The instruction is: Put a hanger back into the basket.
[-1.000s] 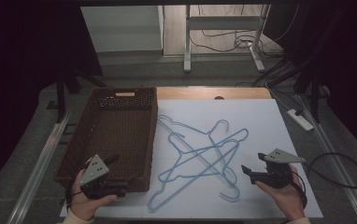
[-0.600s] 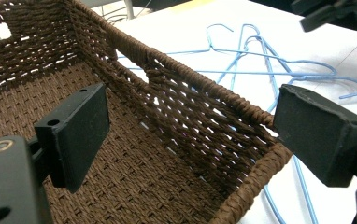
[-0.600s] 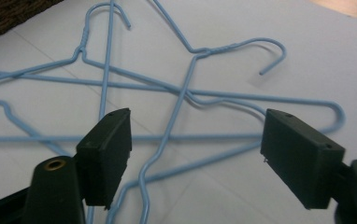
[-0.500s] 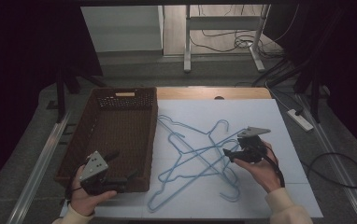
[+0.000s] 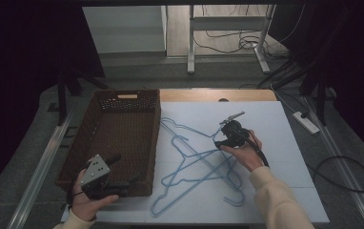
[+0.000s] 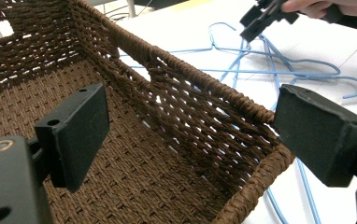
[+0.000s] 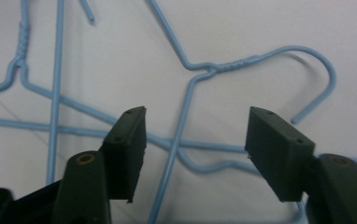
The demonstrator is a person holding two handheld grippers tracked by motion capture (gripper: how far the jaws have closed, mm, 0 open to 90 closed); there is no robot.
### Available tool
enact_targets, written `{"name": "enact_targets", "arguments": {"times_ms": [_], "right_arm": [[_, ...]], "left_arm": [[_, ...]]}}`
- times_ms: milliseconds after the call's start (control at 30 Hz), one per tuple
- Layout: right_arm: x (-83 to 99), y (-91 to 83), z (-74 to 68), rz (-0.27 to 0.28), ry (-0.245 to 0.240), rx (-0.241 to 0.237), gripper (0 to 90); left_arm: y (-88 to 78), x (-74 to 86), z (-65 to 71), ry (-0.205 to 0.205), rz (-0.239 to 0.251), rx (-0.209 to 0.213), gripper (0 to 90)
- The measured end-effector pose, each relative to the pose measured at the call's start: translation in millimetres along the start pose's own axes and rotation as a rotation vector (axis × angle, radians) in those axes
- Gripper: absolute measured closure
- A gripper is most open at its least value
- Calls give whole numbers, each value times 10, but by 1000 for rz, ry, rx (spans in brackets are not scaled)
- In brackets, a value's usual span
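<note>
Left gripper sits at the near corner of the wicker basket, jaws wide, straddling its rim, gripping nothing. Basket holds nothing. Right gripper is over the tangled blue wire hangers mid-bench; jaws have just been closing, part open, one hanger's wire between them, not pinched.

No readable text or labels

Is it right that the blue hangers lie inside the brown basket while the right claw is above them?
Not quite. The hangers lie on the white table beside the basket, not inside it, as the high view shows. The right claw is indeed above them.
</note>
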State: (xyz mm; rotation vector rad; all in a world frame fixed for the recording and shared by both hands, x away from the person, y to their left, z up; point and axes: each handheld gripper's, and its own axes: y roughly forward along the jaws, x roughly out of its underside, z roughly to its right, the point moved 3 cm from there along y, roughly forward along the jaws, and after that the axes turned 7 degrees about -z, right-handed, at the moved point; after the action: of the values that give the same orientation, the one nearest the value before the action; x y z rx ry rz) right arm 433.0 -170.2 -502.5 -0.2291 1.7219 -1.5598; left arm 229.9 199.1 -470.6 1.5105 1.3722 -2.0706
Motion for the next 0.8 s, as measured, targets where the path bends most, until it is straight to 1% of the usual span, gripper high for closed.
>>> {"name": "enact_targets", "arguments": {"times_ms": [33, 133, 167, 200, 233, 267, 367, 500, 533, 600, 633, 733, 800], "right_arm": [[-42, 69, -11, -25, 5, -12, 451], [-95, 178, -23, -74, 5, 3, 514], [-95, 178, -23, -74, 5, 3, 514], [-125, 238, -26, -92, 14, 12, 566], [-125, 238, -26, -92, 14, 12, 566], [-147, 285, -26, -111, 21, 18, 603], [-172, 333, -35, -146, 17, 28, 650], [-193, 354, -56, -165, 5, 26, 710], [-210, 359, -74, -181, 5, 23, 776], [-216, 363, -84, -185, 7, 17, 789], [-227, 361, -91, -200, 18, 16, 828], [-231, 358, -81, -206, 30, 11, 841], [-226, 348, -69, -197, 30, 27, 853]], "left_arm": [[4, -1, 3, 1, -1, 0, 118], [13, -3, 7, 2, -3, 1, 118], [13, -3, 7, 2, -3, 1, 118], [14, -3, 9, 2, -4, 2, 117], [16, -3, 10, 3, -4, 2, 117], [17, -3, 11, 3, -5, 2, 117], [19, -3, 7, 2, -4, 2, 117], [22, -1, 4, 1, -4, 2, 117], [23, 0, 3, 1, -4, 2, 116], [25, -1, 5, 2, -4, 2, 116], [23, -3, 8, 3, -4, 2, 116], [17, -5, 10, 3, -3, 2, 116], [13, -7, 9, 3, -2, 2, 116]]}}
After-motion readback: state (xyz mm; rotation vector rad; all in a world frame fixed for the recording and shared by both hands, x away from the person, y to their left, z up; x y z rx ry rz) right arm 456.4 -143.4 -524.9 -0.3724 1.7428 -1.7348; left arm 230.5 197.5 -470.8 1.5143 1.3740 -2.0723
